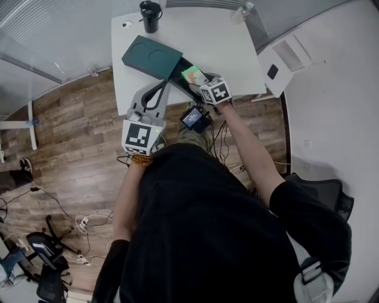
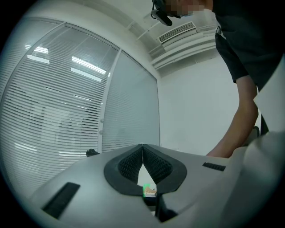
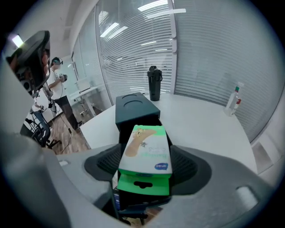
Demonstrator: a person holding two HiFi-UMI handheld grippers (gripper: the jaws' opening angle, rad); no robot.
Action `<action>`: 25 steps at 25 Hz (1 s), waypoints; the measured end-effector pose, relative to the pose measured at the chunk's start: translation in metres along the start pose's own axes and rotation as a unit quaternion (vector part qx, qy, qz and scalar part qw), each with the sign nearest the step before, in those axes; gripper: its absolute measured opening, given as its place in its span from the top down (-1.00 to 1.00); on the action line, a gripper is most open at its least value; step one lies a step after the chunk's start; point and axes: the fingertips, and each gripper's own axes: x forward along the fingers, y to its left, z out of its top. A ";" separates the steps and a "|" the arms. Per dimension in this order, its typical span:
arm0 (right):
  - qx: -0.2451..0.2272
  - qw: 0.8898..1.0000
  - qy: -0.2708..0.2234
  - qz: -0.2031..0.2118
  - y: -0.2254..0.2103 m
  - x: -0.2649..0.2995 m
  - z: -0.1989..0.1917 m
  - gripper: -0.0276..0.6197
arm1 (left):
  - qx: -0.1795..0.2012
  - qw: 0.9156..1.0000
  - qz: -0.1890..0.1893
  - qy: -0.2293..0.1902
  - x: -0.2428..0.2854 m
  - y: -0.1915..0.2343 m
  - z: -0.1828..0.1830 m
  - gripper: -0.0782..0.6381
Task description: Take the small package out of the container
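Observation:
A small green and white package [image 1: 193, 75] [image 3: 145, 150] is held above the near end of the dark green container [image 1: 151, 55] [image 3: 133, 107], whose black inner tray is slid out toward me. My right gripper [image 1: 196, 79] [image 3: 145, 156] is shut on the package, one pad on each side. My left gripper [image 1: 163, 84] [image 2: 142, 146] is shut with its tips touching and nothing between them. It points at the container's near left side. In the left gripper view a sliver of the green package [image 2: 148, 191] shows through the gap below the pads.
The white table [image 1: 237, 59] carries a black bottle [image 1: 150, 16] [image 3: 154, 89] at the far side and a clear bottle [image 1: 243, 11] [image 3: 234, 100] at its far right corner. A white unit [image 1: 290, 58] stands right of the table. Cables [image 1: 89, 222] and chairs [image 1: 47, 260] are on the wooden floor.

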 end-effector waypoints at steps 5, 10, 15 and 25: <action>0.054 0.998 -0.021 0.010 -0.001 -0.003 0.004 -0.14 | 0.001 1.000 -0.001 0.002 0.000 0.001 -0.002 0.78; 0.103 0.993 -0.050 0.022 -0.002 -0.010 0.014 -0.14 | -0.001 1.000 -0.001 0.001 0.001 0.004 -0.001 0.78; 0.151 0.984 -0.082 0.039 0.000 -0.022 0.022 -0.14 | 0.000 1.000 -0.005 0.001 0.001 0.001 -0.001 0.78; 0.216 0.963 -0.150 0.060 -0.001 -0.047 0.043 -0.14 | -0.016 1.000 -0.006 0.007 0.006 -0.004 0.001 0.78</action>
